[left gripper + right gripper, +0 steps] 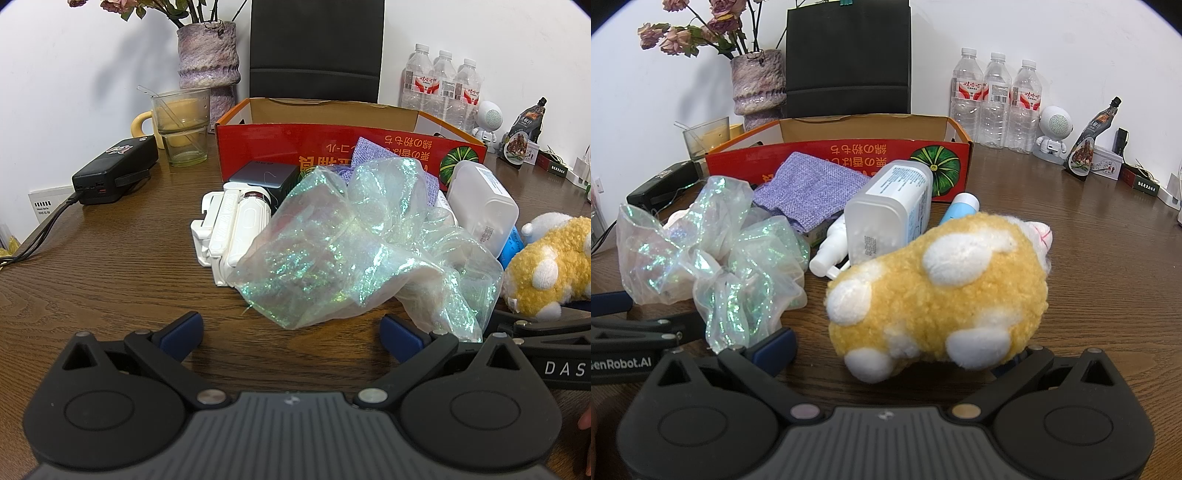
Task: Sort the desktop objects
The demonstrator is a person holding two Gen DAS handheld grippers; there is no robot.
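Both grippers — left (291, 332), right (886, 354) — spread wide before iridescent bag (354, 243) and plush toy (938, 291)

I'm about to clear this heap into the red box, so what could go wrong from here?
1. The iridescent wrap drapes over the white gadget; the open left gripper may drag both along.
2. The plush toy sits against the white bottle and spray bottle; the open right gripper could knock them over.

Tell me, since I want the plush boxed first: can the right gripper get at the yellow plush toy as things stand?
Probably yes. The right gripper has its jaws open, and the yellow plush toy lies directly ahead on the table with nothing between them. The iridescent bag sits off to the left.
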